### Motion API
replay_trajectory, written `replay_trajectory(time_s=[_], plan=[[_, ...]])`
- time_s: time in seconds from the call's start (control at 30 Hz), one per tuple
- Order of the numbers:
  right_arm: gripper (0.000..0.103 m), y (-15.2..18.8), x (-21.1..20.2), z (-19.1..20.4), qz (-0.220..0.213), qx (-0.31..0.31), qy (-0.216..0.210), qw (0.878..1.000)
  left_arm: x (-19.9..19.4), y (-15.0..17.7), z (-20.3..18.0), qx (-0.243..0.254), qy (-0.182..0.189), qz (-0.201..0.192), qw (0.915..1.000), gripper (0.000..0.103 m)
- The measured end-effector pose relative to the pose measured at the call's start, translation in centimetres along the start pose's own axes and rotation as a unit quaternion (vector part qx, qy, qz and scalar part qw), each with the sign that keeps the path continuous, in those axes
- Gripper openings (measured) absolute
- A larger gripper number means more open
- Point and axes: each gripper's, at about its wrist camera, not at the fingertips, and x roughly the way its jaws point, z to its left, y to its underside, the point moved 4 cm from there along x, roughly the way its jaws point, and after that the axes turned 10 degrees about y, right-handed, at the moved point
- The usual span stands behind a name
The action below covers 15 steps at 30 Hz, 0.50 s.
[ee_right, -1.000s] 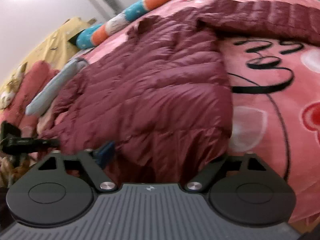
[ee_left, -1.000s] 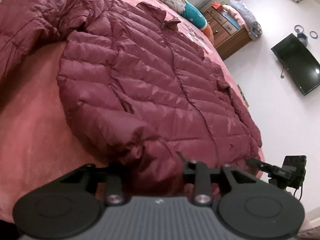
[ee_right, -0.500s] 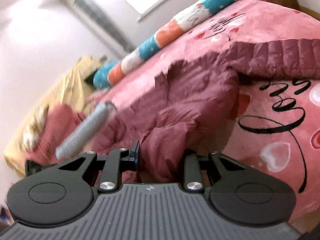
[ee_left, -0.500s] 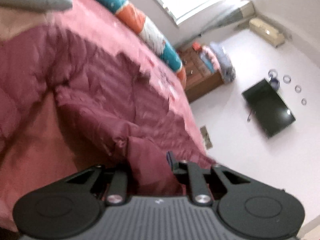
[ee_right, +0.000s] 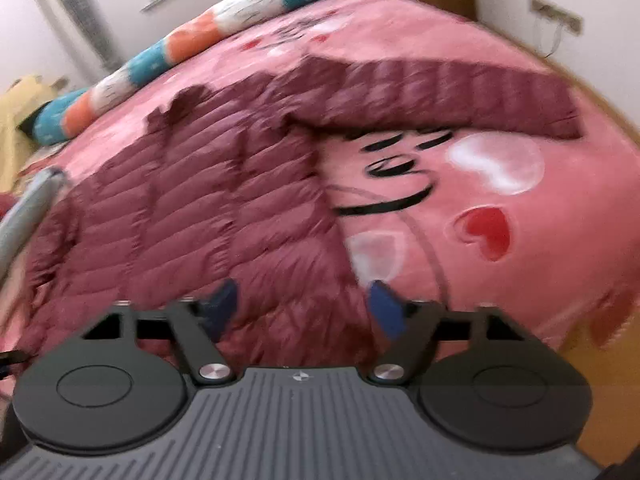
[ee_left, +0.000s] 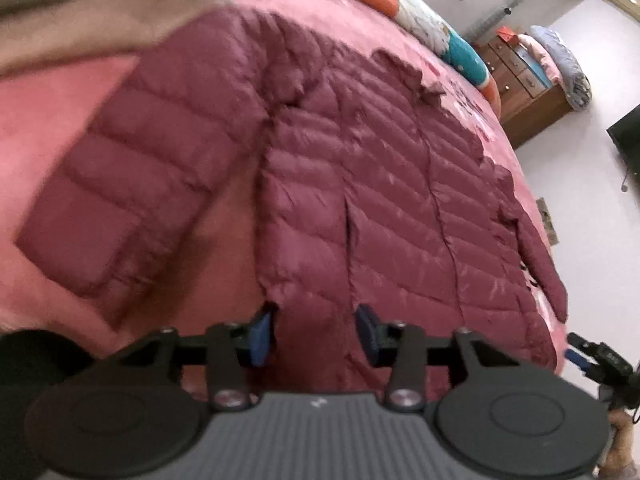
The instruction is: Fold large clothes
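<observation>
A maroon quilted puffer jacket (ee_left: 360, 184) lies spread flat on a pink bed, collar at the far end, hem toward me. Its left sleeve (ee_left: 132, 184) angles out to the left. In the right wrist view the jacket (ee_right: 208, 224) fills the left half and its other sleeve (ee_right: 432, 96) stretches out to the right. My left gripper (ee_left: 316, 332) is open, its blue pads on either side of the hem's left part. My right gripper (ee_right: 304, 308) is open over the hem's right corner. Neither holds the cloth.
The pink blanket (ee_right: 500, 208) has a cartoon face and hearts. A striped bolster (ee_right: 192, 44) lies along the head of the bed. A wooden dresser (ee_left: 528, 88) stands by the wall, beyond the bed's right edge. The other gripper (ee_left: 600, 360) shows at the lower right.
Both grippers were shut on the lifted hem half a second ago. They have now opened and the jacket lies flat and stretched out on the bed.
</observation>
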Motion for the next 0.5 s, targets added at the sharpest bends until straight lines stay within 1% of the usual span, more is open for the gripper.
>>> replay_trajectory(time_s=[0.03, 0.1, 0.17, 0.23, 0.3, 0.37, 0.43, 0.5], plan=[[0.101, 0.0, -0.6, -0.1, -0.014, -0.002, 0.015, 1.000, -0.8, -0.2, -0.2, 0.009, -0.005, -0.007, 0.9999, 0.056], [0.101, -0.5, -1.3, 0.4, -0.039, -0.016, 0.032, 0.999, -2.0, -0.7, -0.6, 0.029, -0.014, -0.030, 0.9990, 0.061], [0.101, -0.8, -1.9, 1.4, -0.065, -0.030, 0.038, 0.997, -2.6, -1.5, -1.5, 0.046, -0.010, -0.048, 0.9977, 0.062], [0.102, -1.4, -1.8, 2.7, -0.088, -0.039, 0.026, 0.995, -2.2, -2.0, -2.4, 0.059, 0.005, -0.057, 0.9966, 0.064], [0.103, -1.8, -1.3, 5.2, -0.104, -0.043, 0.011, 0.994, -0.7, -2.1, -3.4, 0.071, 0.021, -0.053, 0.9958, 0.064], [0.103, -2.2, -0.2, 7.1, -0.108, -0.041, -0.006, 0.993, 1.7, -2.1, -4.6, 0.088, 0.038, -0.043, 0.9944, 0.064], [0.103, -2.8, 1.1, 9.2, -0.106, -0.039, -0.021, 0.993, 3.7, -1.7, -5.6, 0.101, 0.041, -0.037, 0.9934, 0.063], [0.103, -3.0, 2.6, 11.4, -0.108, -0.042, -0.027, 0.993, 5.5, -1.6, -6.3, 0.121, 0.043, -0.034, 0.9912, 0.063]])
